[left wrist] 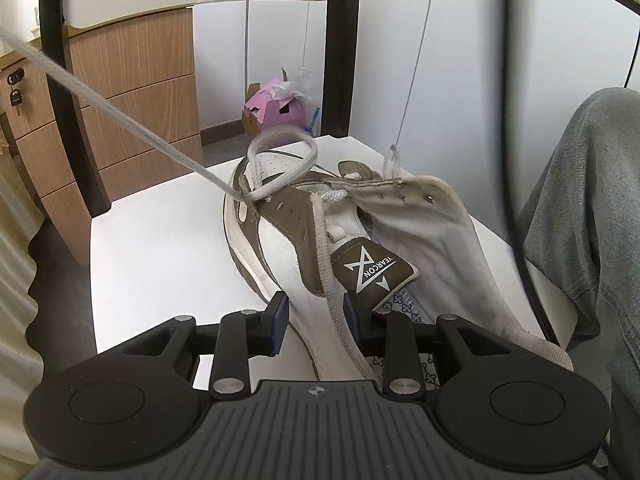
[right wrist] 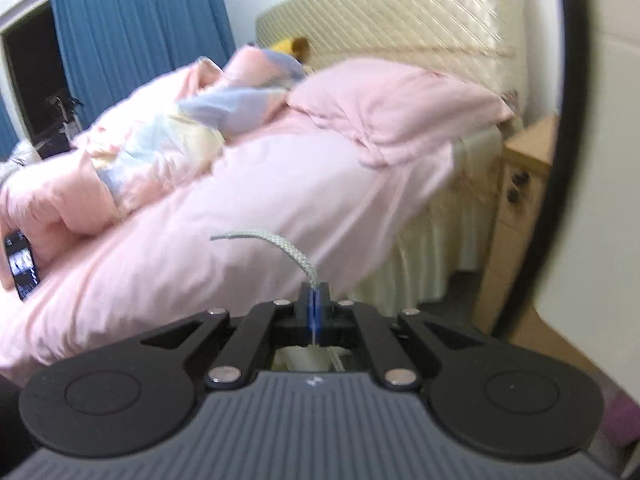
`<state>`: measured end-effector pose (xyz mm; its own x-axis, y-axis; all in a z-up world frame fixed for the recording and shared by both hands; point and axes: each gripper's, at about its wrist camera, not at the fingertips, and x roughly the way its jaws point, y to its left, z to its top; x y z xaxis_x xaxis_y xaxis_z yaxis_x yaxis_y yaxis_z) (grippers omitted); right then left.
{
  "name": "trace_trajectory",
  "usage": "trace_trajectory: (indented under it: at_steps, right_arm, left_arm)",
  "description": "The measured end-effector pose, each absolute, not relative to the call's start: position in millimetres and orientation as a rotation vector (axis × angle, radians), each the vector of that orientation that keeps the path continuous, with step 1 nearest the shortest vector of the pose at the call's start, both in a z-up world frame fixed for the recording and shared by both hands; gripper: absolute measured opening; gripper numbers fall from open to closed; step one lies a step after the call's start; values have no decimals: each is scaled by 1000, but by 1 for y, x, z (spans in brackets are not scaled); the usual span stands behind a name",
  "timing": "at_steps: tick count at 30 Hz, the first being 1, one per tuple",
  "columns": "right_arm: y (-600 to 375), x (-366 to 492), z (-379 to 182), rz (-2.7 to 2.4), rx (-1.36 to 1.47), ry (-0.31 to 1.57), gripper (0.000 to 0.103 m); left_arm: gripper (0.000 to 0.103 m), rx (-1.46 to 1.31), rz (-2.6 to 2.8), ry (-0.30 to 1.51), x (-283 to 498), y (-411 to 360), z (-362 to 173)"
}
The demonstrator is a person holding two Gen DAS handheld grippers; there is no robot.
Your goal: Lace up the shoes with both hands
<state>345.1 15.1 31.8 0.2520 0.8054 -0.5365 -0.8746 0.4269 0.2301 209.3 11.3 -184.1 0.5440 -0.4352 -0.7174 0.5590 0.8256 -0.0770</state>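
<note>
The right hand-held gripper is clamped on the flat grey woven shoelace, taut toward the frame's upper left. The left hand-held gripper stands apart around the brown-and-white leather sneaker at centre on the white tabletop. Pulling harder may drag the unclamped sneaker or strip the lace from its eyelet.

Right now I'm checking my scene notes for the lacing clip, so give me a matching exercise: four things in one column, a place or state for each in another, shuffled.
Things:
1. shoe
2. right hand-held gripper
3. left hand-held gripper
4. pink box

Places or states:
A. on the floor behind the chair
B. shut on the lace end
C. lying on the white chair seat
D. jaws either side of the shoe's heel edge

Pairs: 1-C, 2-B, 3-D, 4-A
</note>
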Motion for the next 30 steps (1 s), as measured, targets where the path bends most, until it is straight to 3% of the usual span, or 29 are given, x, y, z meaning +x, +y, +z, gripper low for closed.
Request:
trace_trajectory:
  at_steps: [4, 7, 9, 11, 17, 22, 25, 27, 30]
  right_arm:
    - [39, 358, 25, 1121, -195, 690, 2]
    - [44, 370, -1, 1085, -234, 754, 11]
    - [37, 376, -15, 1054, -221, 790, 75]
    - [26, 380, -26, 1019, -210, 803, 81]
    - [-3, 389, -66, 951, -301, 969, 80]
    - [-22, 380, -130, 910, -458, 1201, 64]
    - [-30, 376, -154, 887, -482, 1233, 37]
    - [-34, 373, -161, 885, -479, 1234, 12]
    - [-39, 368, -163, 880, -462, 1201, 4]
  left_arm:
    - [33, 160, -596, 803, 210, 12, -184]
    - [33, 152, -598, 804, 211, 13, -184]
    - [33, 148, -599, 805, 212, 14, -184]
    - [33, 143, -599, 806, 213, 14, -184]
    - [33, 145, -599, 805, 213, 14, -184]
    - [33, 154, -599, 803, 213, 13, -184]
    - [33, 153, -601, 804, 214, 12, -184]
    - [33, 151, -603, 804, 214, 12, -184]
    - [33, 155, -606, 803, 214, 12, -185]
